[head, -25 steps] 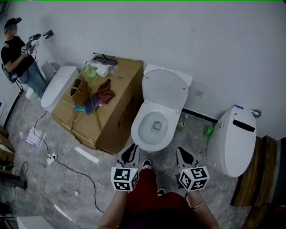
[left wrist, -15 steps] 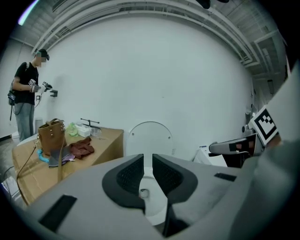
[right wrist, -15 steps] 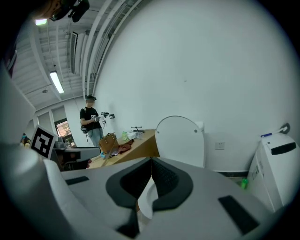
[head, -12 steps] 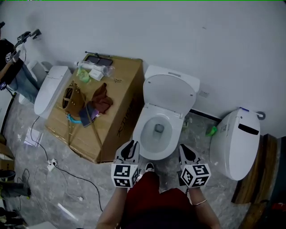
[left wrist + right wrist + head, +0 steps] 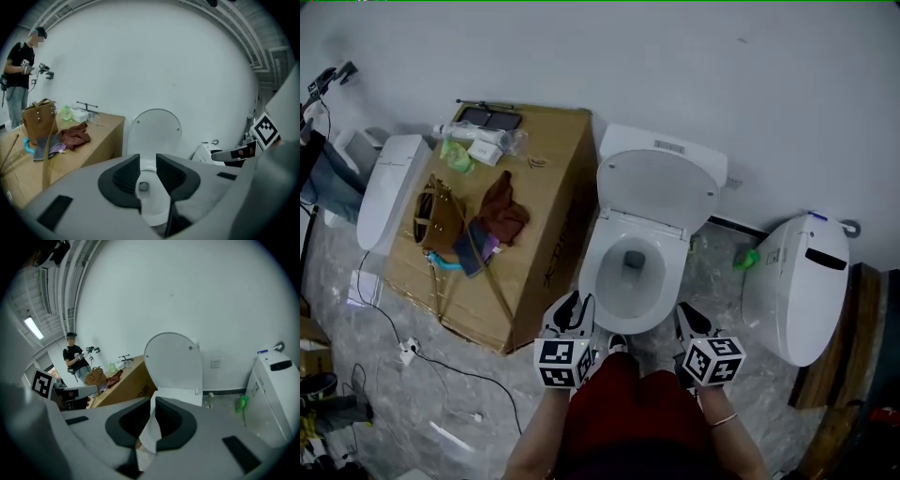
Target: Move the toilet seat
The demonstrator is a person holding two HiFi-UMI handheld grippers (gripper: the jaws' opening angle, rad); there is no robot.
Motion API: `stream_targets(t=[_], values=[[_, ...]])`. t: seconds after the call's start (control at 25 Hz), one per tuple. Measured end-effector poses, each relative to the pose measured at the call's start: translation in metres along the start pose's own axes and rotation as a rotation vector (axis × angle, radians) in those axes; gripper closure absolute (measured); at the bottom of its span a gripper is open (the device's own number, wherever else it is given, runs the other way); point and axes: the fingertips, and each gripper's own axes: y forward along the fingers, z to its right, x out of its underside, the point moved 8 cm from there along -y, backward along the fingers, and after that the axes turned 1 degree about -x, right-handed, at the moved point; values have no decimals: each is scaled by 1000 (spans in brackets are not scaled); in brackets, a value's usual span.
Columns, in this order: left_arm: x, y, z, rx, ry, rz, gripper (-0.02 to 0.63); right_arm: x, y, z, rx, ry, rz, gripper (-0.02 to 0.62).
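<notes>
Both grippers have pushed forward and dipped toward the white ceramic toilet bowl [image 5: 591, 281] since a second ago. The left gripper [image 5: 572, 307] has just been opening its jaws to a narrow gap, and only the bowl shows through it, nothing gripped. The right gripper [image 5: 690, 321] is pinched closed and empty. The white oval plastic toilet seat [image 5: 656, 192] stands raised, leaning back against the tank. I'd judge it light, stiff, glossy and slick, swinging on its rear hinge. So I want the free top edge, pads square on both faces, and a guided descent, or it could slam.
</notes>
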Motion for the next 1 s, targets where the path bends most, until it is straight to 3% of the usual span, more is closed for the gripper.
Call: stream_targets(t=[0.12, 0.2, 0.6, 1.0], values=[[12, 9, -7, 2, -50, -37, 510, 13, 10, 7, 7, 55, -40, 563], [22, 14, -11, 1, -67, -65, 502, 23, 17, 13, 7, 89, -69, 506], [81, 58, -31, -28, -89, -215, 448, 84, 59, 69, 54, 228, -242, 406], [161, 121, -68, -99, -142, -361, 430, 142, 112, 117, 95, 279, -359, 342]])
